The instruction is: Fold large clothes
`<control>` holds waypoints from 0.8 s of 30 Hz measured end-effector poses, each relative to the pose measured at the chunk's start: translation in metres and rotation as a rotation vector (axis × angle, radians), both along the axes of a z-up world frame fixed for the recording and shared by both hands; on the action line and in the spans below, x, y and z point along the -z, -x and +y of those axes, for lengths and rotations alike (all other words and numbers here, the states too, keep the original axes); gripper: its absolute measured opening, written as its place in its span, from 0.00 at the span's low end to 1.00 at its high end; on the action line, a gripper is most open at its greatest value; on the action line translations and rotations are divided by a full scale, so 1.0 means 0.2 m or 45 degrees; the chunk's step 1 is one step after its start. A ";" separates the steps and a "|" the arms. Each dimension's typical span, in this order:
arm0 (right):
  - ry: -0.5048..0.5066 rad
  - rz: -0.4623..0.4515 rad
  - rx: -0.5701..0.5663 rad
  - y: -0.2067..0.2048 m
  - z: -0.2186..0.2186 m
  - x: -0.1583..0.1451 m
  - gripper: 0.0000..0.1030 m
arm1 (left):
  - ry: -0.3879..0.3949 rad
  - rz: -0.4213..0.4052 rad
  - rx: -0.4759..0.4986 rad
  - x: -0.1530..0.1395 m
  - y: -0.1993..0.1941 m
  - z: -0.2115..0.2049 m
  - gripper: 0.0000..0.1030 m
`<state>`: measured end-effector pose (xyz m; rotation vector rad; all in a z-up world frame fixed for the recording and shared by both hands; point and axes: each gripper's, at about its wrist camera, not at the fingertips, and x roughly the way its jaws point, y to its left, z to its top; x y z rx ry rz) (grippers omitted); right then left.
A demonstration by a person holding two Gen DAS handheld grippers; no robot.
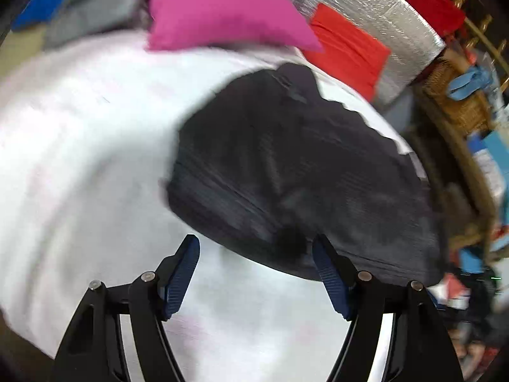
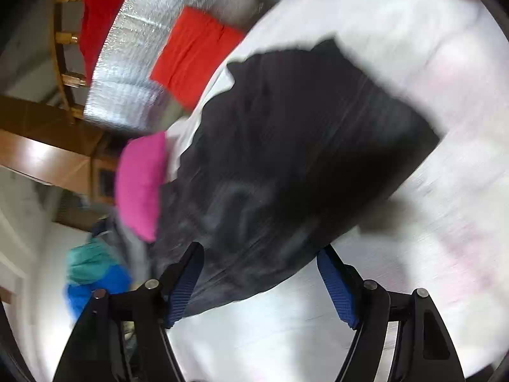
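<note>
A dark, black-grey garment point(image 1: 286, 172) lies folded in a thick bundle on a white sheet point(image 1: 79, 143). In the left wrist view my left gripper point(image 1: 256, 248) is open, its blue-padded fingers just short of the bundle's near edge. In the right wrist view the same garment point(image 2: 302, 152) fills the middle. My right gripper point(image 2: 261, 258) is open, its jaws spread at the garment's near edge; the cloth lies between and over the left finger's tip. Both views are blurred by motion.
A pink cushion point(image 1: 222, 9) lies at the far side of the sheet, also in the right wrist view point(image 2: 140, 184). Folded red cloth point(image 1: 346, 47) rests on a silver foil mat point(image 1: 381, 9). Grey, teal and blue clothes point(image 2: 95, 273) are piled beside the cushion. Wooden furniture point(image 2: 44, 152) stands beyond.
</note>
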<state>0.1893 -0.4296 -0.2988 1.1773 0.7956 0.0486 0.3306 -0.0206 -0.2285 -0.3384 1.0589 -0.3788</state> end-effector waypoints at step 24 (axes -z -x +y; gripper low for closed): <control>0.446 0.108 -0.041 -0.08 0.20 -0.10 0.48 | -0.295 -0.122 0.068 0.00 0.02 -0.28 0.65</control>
